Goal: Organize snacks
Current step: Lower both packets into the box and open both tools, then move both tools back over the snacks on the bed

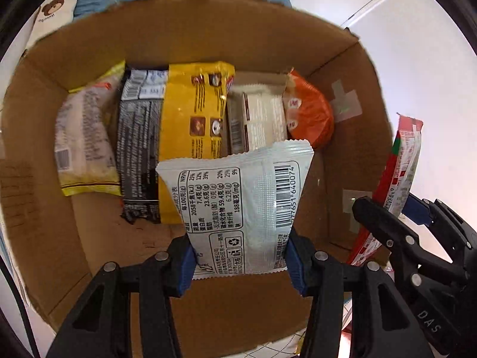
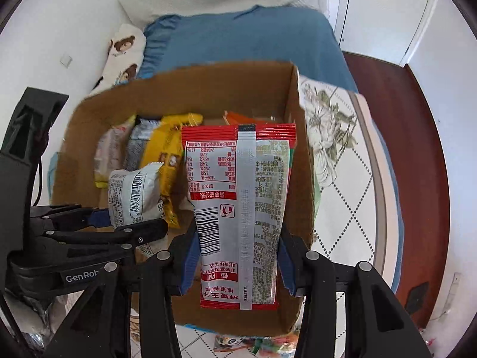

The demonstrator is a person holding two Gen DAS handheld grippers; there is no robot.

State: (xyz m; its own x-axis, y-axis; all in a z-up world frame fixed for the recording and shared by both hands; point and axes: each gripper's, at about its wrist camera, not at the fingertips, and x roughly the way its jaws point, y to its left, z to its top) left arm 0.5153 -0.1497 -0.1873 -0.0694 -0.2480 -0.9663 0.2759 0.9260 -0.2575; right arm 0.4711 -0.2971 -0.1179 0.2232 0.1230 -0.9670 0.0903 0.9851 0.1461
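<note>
The left hand-held gripper [image 1: 240, 264] was clamped on a white snack packet [image 1: 238, 205], holding it above the open cardboard box [image 1: 193, 32]. Beyond its fingertips, a row of snacks lay along the box's far wall, among them a yellow packet [image 1: 193, 110] and an orange packet [image 1: 310, 113]. Just to its right, the right hand-held gripper [image 2: 237, 261] was clamped on a red packet [image 2: 238, 208], over the box's right side.
</note>
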